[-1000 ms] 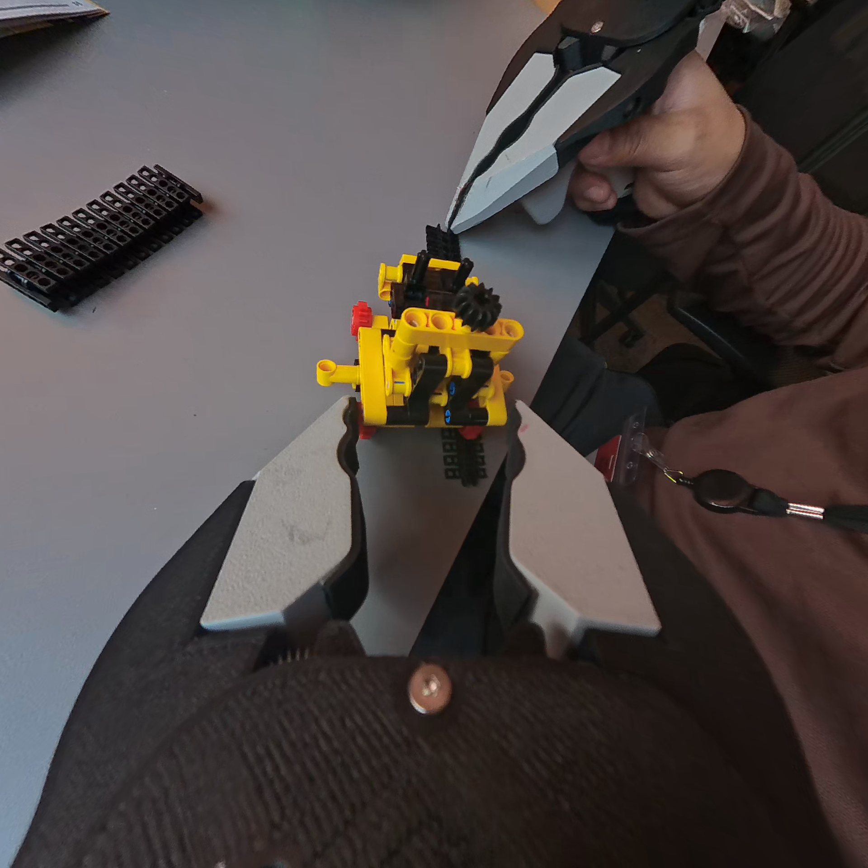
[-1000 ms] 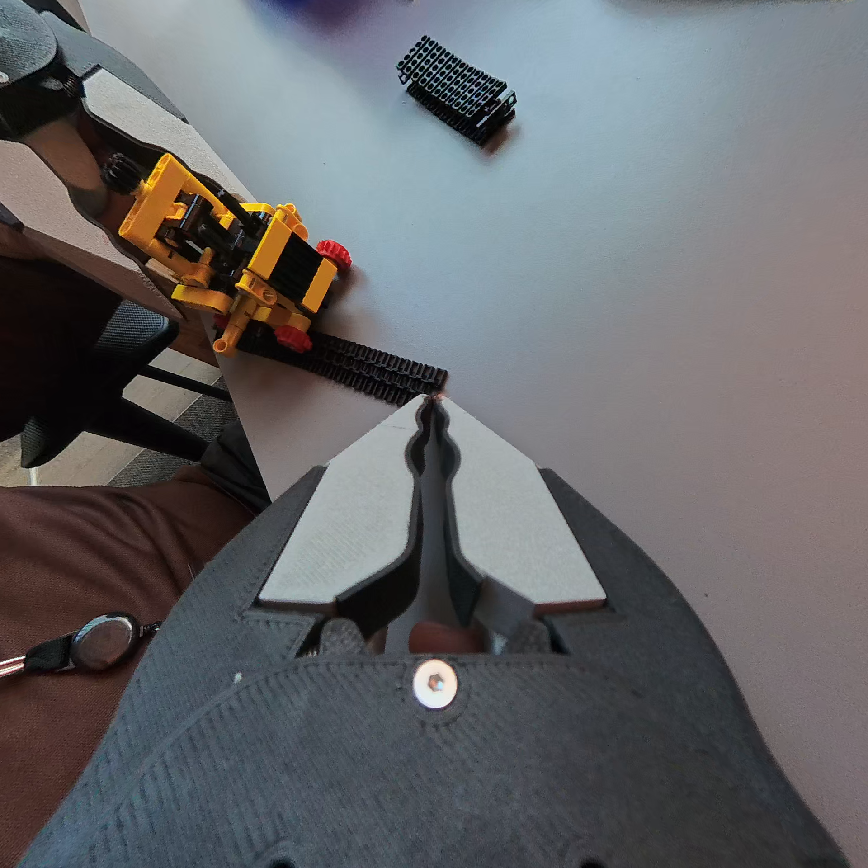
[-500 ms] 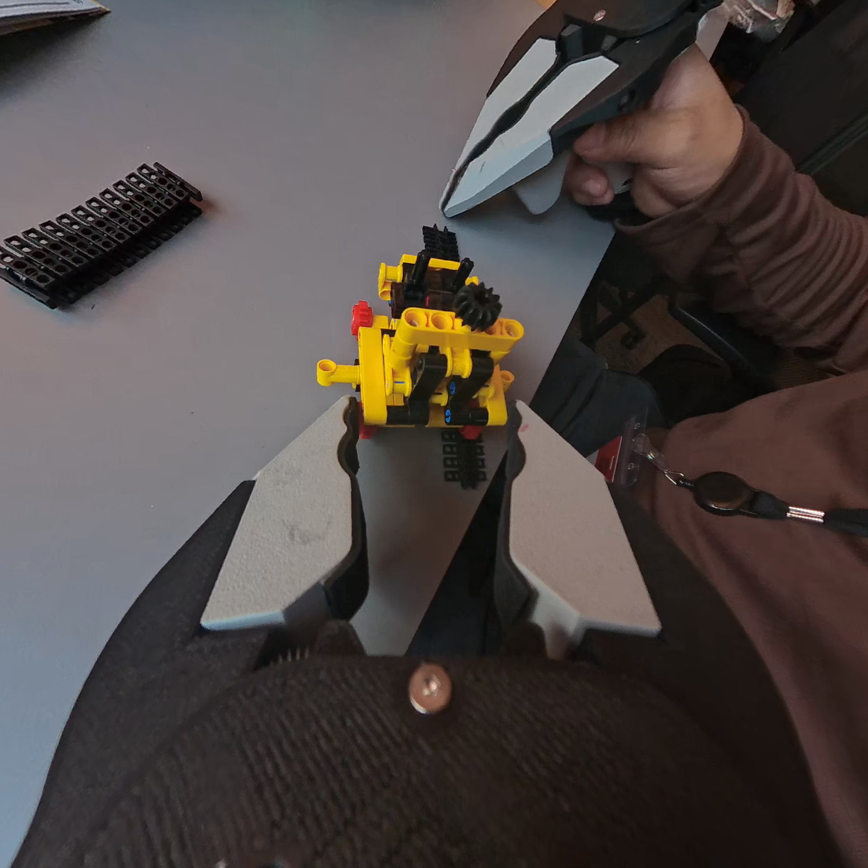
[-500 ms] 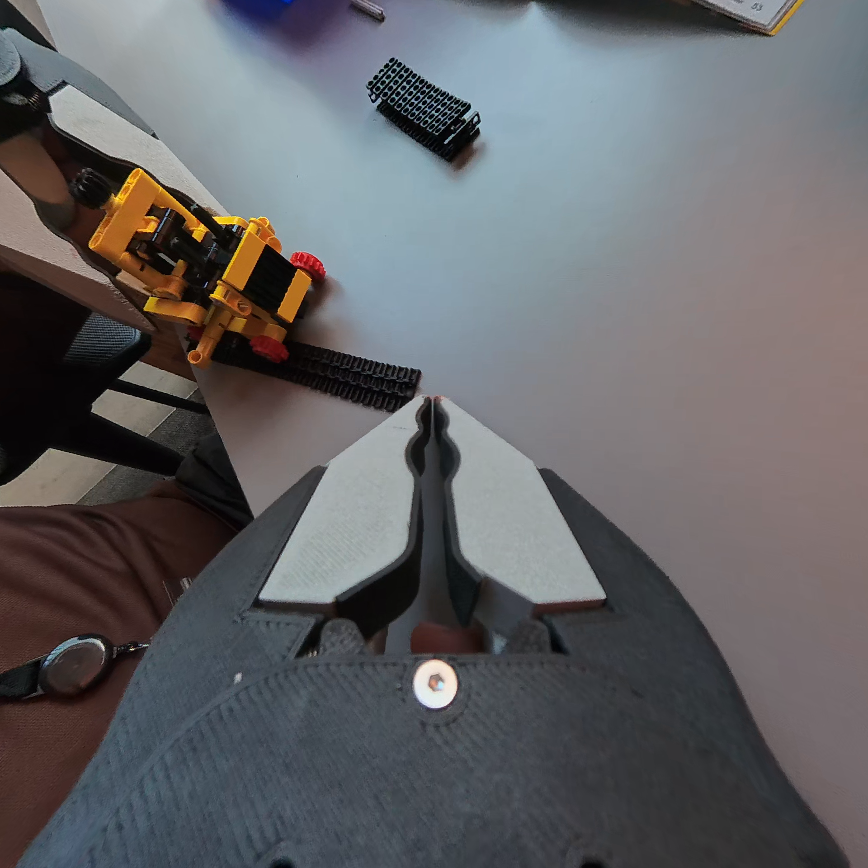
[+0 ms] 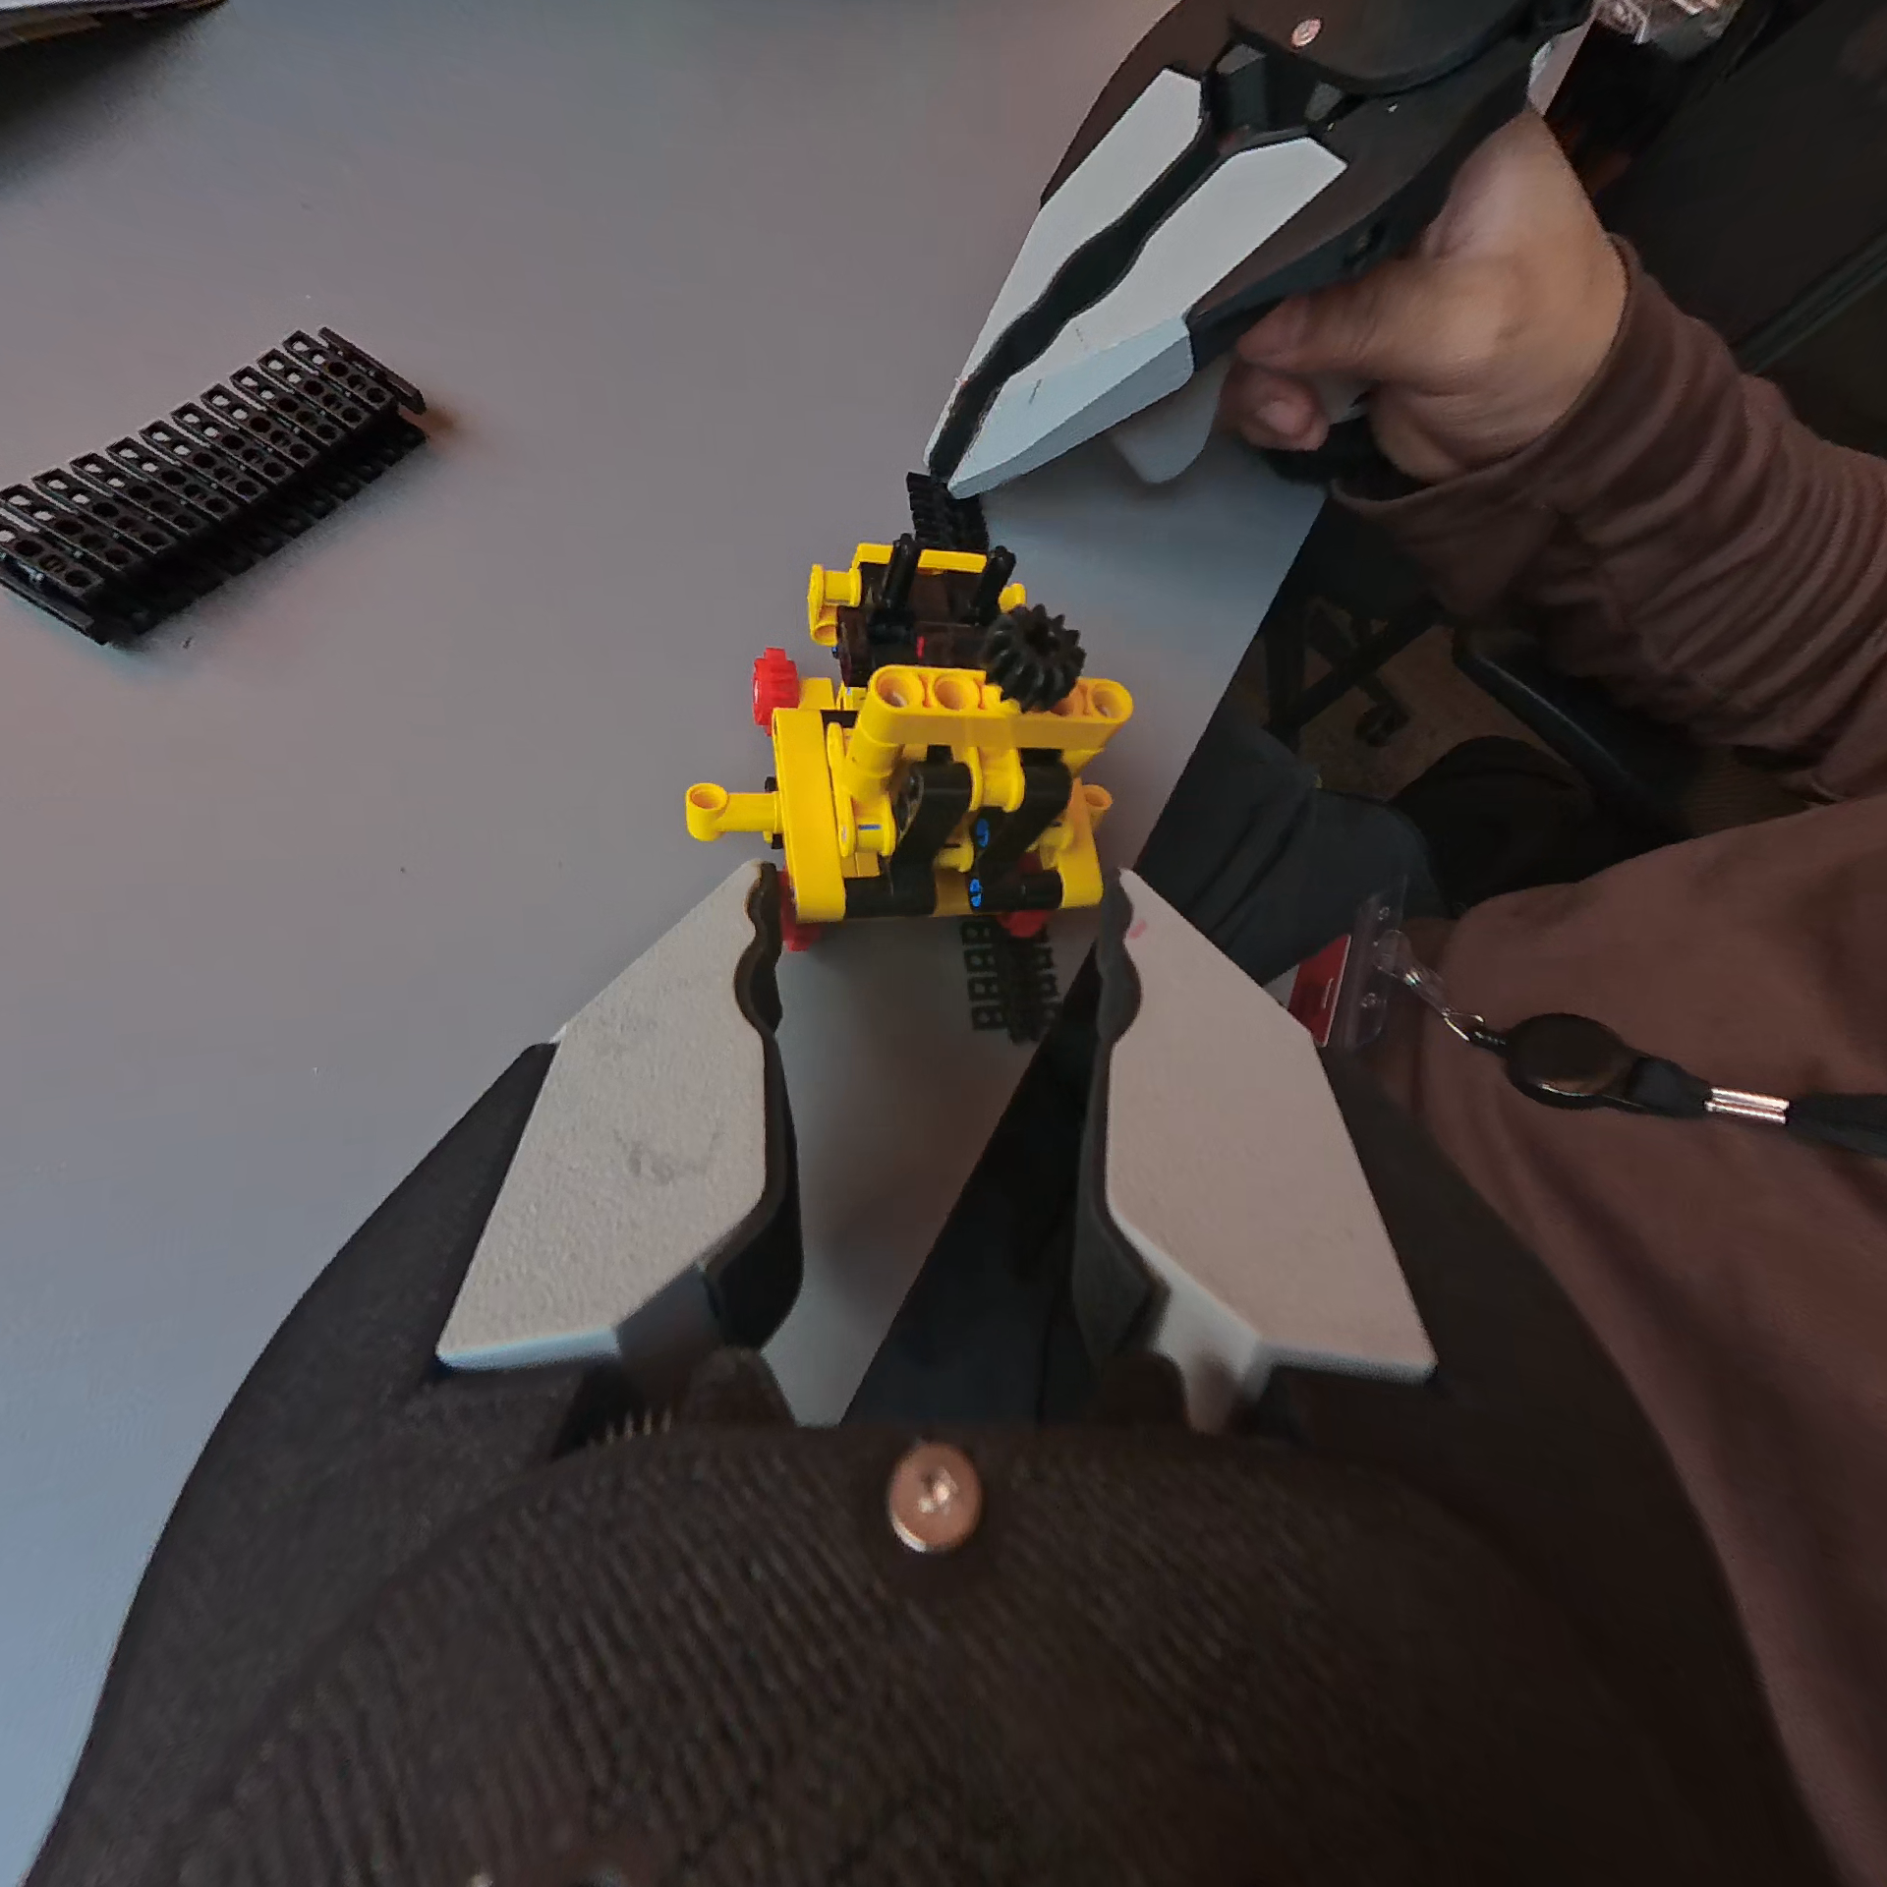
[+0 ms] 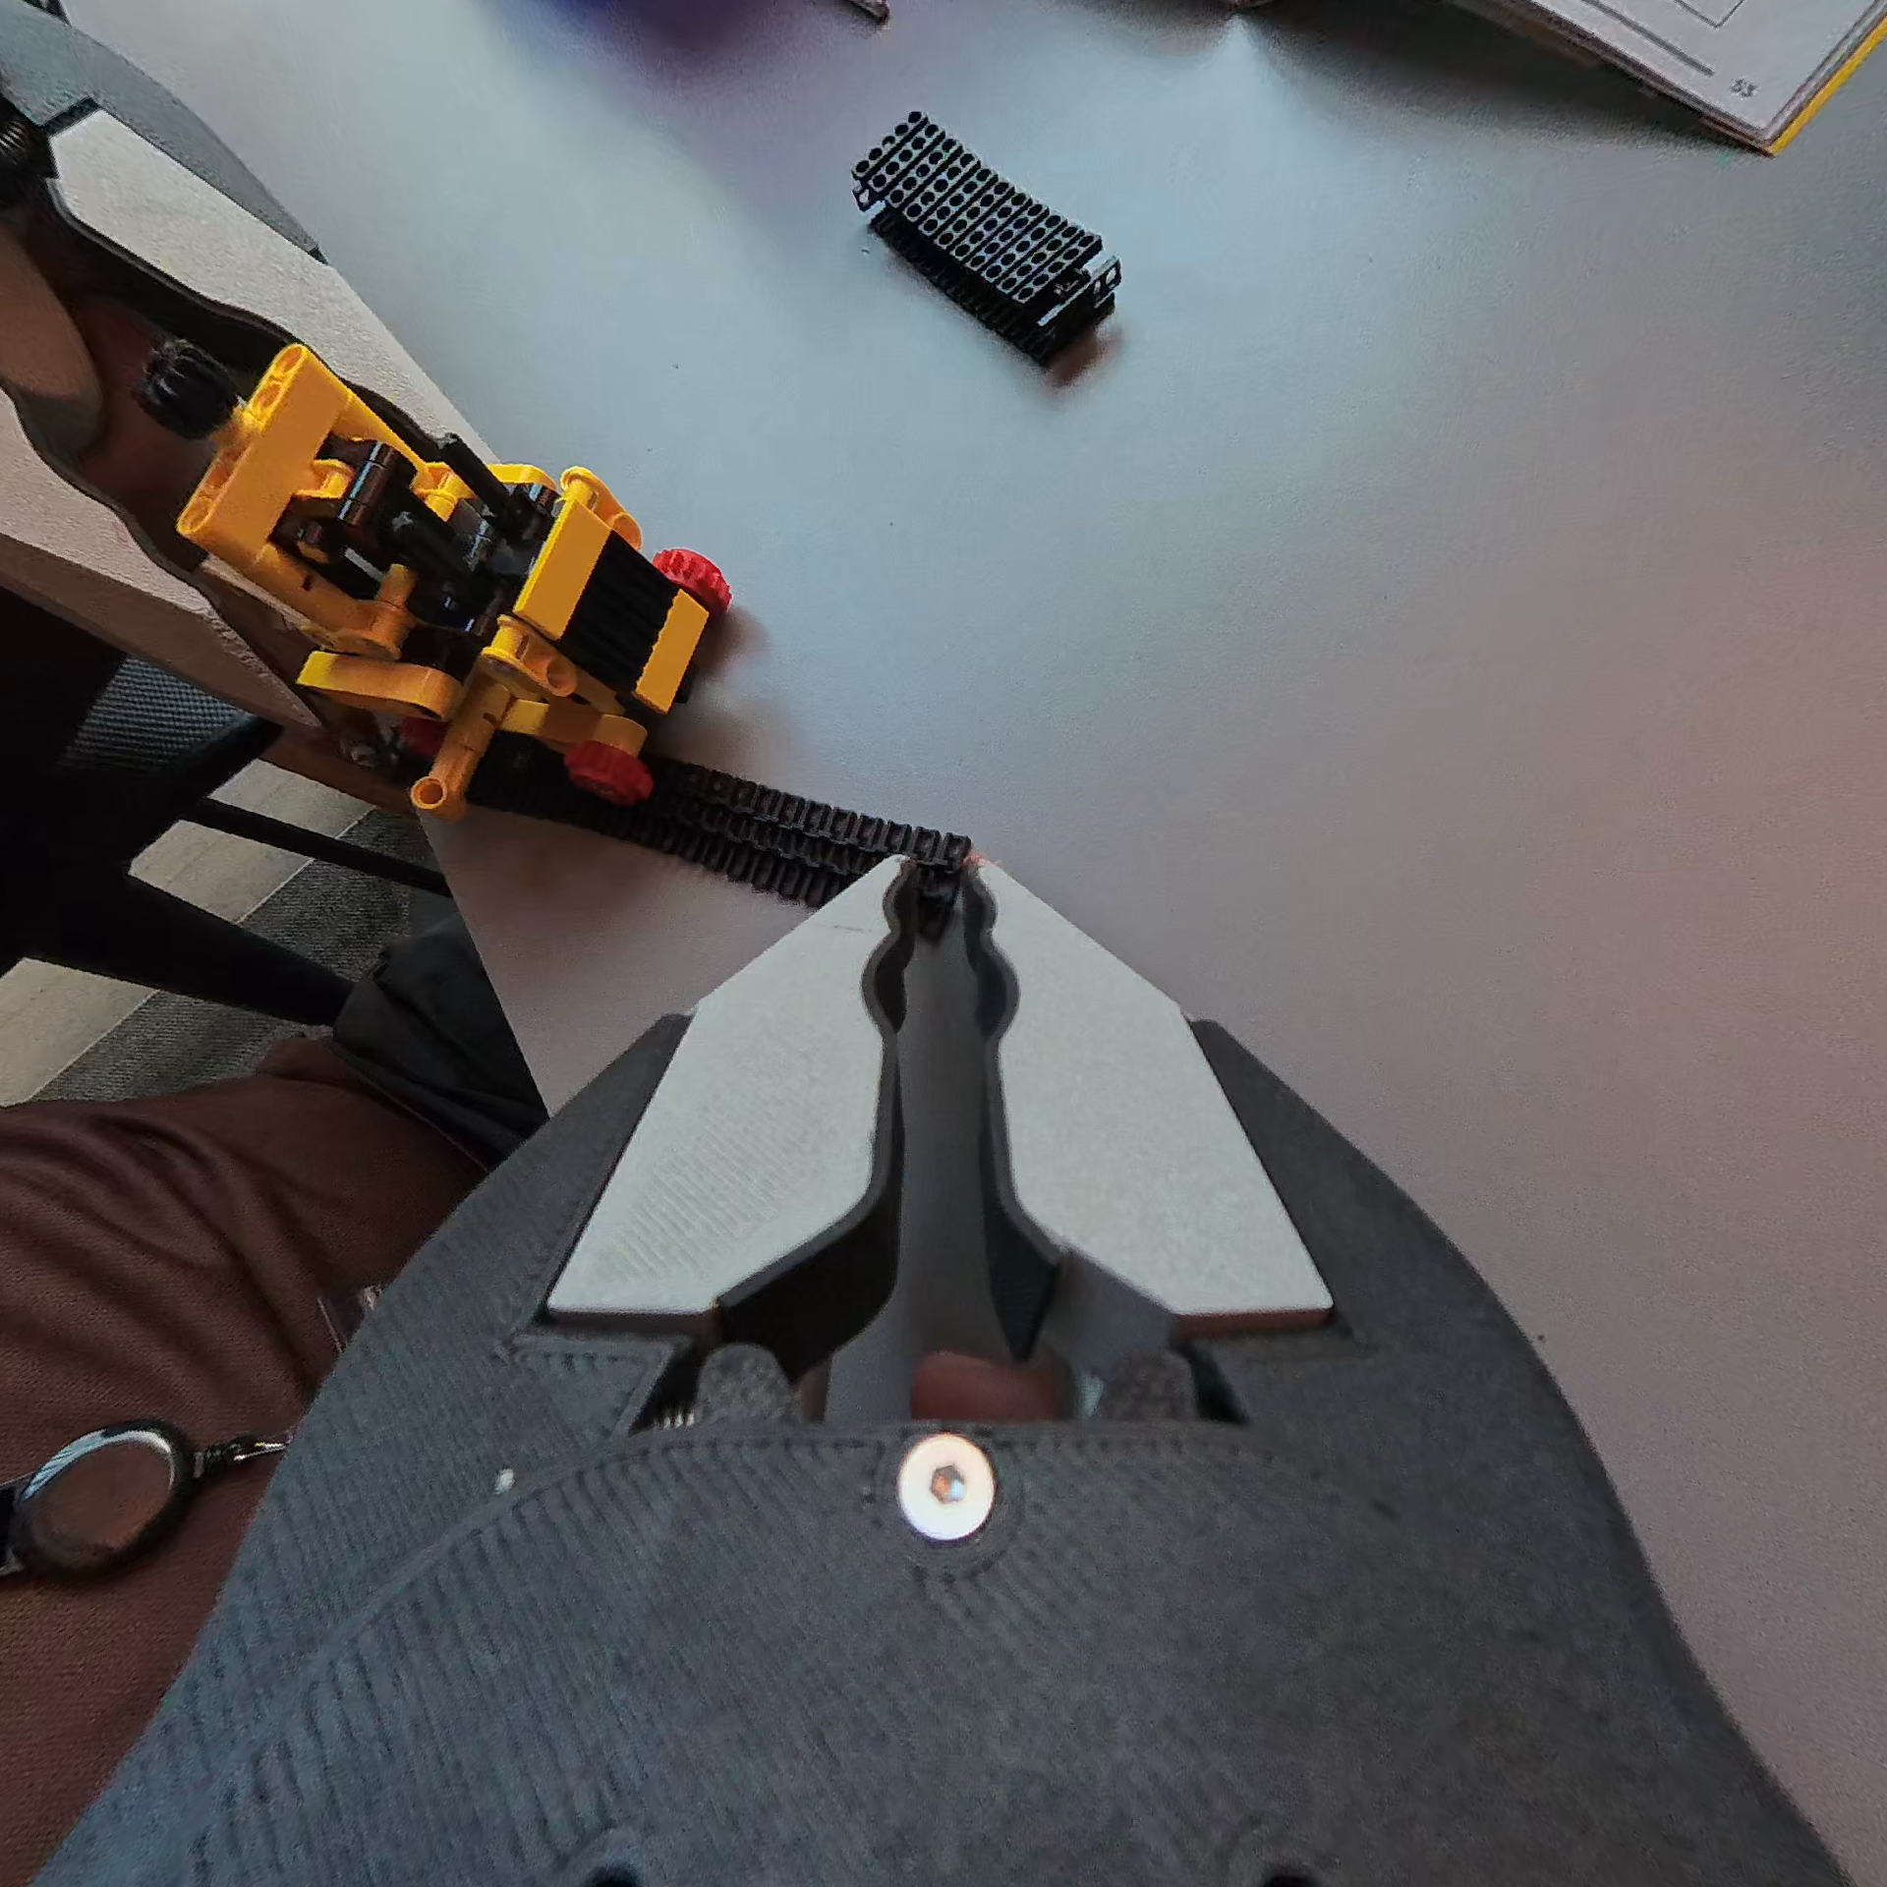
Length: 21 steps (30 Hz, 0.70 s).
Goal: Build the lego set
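A yellow and black lego vehicle [image 5: 919,756] with red wheels stands near the table's edge; it also shows in the right wrist view [image 6: 449,582]. A black track strip [image 6: 756,817] runs out from under it. My left gripper [image 5: 939,899] has its fingers on either side of the vehicle's rear end and holds it. My right gripper [image 6: 934,888] is pinched on the free end link of the track strip; in the left wrist view the right gripper [image 5: 955,480] meets the track end [image 5: 945,511] beyond the vehicle.
A second black track [image 5: 204,480], folded, lies farther out on the grey table [image 5: 511,255] and shows in the right wrist view [image 6: 985,235]. An open booklet [image 6: 1685,61] lies at the far edge. The table edge [image 5: 1215,715] and the person's brown sleeve [image 5: 1685,613] are beside the vehicle. My right fingertips sit around 12 centimeters from my left ones.
My right gripper lifted off the track end half a second ago, then came back down and now pinches its last link. My left gripper and the vehicle have not moved.
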{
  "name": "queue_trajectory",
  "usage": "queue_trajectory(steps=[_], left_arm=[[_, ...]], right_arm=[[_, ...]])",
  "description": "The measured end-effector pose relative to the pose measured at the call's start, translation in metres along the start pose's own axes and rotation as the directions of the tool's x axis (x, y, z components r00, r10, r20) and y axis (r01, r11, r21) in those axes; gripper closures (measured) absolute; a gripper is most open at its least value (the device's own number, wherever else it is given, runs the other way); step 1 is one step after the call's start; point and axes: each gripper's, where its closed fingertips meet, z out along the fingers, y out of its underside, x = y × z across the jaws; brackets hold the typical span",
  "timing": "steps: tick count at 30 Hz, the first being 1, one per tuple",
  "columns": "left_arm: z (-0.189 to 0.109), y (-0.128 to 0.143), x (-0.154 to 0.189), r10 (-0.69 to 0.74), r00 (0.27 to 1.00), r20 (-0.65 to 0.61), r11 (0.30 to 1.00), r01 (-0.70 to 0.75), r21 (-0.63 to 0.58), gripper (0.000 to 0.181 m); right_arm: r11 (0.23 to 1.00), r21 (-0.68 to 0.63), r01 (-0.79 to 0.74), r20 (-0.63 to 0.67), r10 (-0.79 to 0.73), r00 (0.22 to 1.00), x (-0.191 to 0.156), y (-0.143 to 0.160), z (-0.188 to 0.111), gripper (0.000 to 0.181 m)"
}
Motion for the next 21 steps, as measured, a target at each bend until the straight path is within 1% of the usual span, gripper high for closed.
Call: queue_trajectory(steps=[5, 7, 13, 15, 18, 20, 21], left_arm=[[-0.002, 0.001, 0.0, -0.007, 1.0, -0.006, 1.0, 0.007, 0.004, 0.122], [-0.002, 0.001, 0.001, -0.01, 1.0, -0.008, 1.0, 0.01, 0.004, 0.121], [-0.004, 0.001, 0.004, 0.001, 1.0, -0.011, 1.0, -0.001, -0.002, 0.118], [-0.008, -0.004, 0.007, 0.0, 1.0, -0.016, 1.0, 0.001, 0.02, 0.117], [-0.014, -0.017, 0.008, -0.026, 1.0, 0.004, 0.997, 0.026, 0.068, 0.111], [-0.01, -0.02, 0.001, -0.041, 0.997, 0.066, 0.997, 0.037, 0.062, 0.093], [-0.007, -0.02, -0.002, -0.041, 0.995, 0.09, 0.998, 0.036, 0.058, 0.088]], right_arm=[[1.0, -0.002, 0.009, -0.019, -0.009, 1.0, 0.004, 0.0, -0.001, 0.181], [1.0, -0.004, 0.018, -0.049, -0.018, 0.999, 0.01, 0.0, -0.002, 0.181], [1.0, 0.005, 0.022, -0.064, -0.022, 0.998, 0.017, -0.001, -0.004, 0.181], [1.0, 0.003, 0.017, -0.07, -0.017, 0.997, 0.019, -0.001, -0.005, 0.181], [1.0, 0.005, 0.016, -0.07, -0.016, 0.997, 0.017, 0.0, -0.006, 0.181], [1.0, 0.014, 0.015, -0.057, -0.014, 0.998, 0.011, -0.001, -0.005, 0.169], [1.0, 0.012, 0.018, -0.056, -0.018, 0.998, 0.009, -0.001, -0.004, 0.166]])
